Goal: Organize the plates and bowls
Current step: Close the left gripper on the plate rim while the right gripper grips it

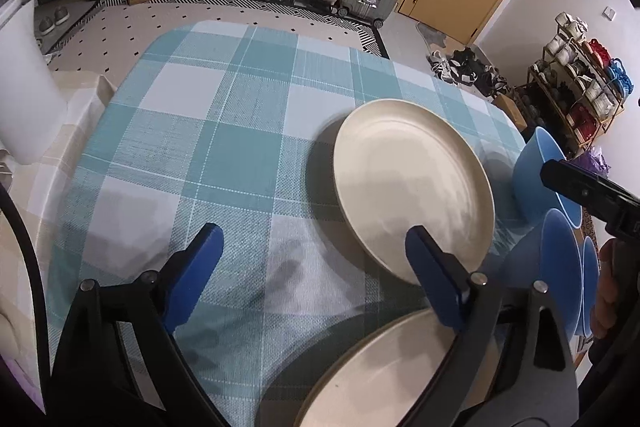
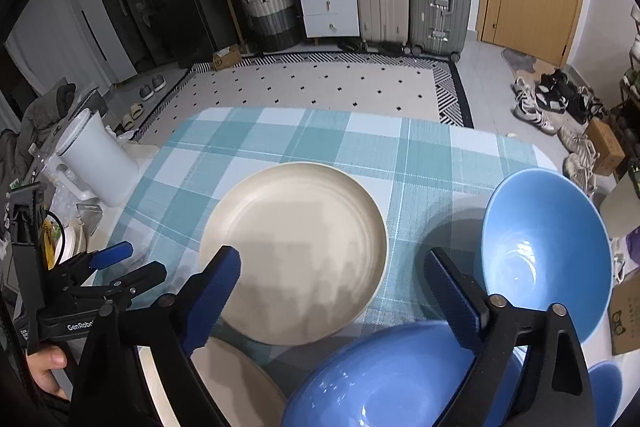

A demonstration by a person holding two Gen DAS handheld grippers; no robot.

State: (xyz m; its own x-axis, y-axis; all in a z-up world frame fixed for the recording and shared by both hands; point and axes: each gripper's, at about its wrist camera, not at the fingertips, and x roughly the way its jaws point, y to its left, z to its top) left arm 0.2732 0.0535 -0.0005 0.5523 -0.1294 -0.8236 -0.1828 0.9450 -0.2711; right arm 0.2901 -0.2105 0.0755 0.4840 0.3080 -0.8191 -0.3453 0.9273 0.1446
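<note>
Both grippers hung over the checked tablecloth (image 2: pixel 420 155) with nothing yet picked up, so the sorting looked barely begun, at the stage of lining up for a first grasp. The left gripper (image 1: pixel 312 255) had its blue pads spread wide and empty; the right gripper (image 2: pixel 332 279) was likewise released, gripping nothing.

In the right wrist view, one cream plate (image 2: pixel 294 253) lay flat at the table's centre, a second cream plate (image 2: pixel 236 383) peeked in at 7 o'clock, its edge tucked under the first plate's rim. A blue bowl (image 2: pixel 546 251) sat at 3 o'clock of the central plate, apart from it, and a nearer blue bowl (image 2: pixel 384 379) filled the 5 o'clock corner under the right gripper. A white jug (image 2: pixel 98 163) stood off at 9 o'clock.

The likely next move was to pinch one plate's rim and set it on the other, then nest the bowls; a thin rim on cloth calls for a low, angled approach
</note>
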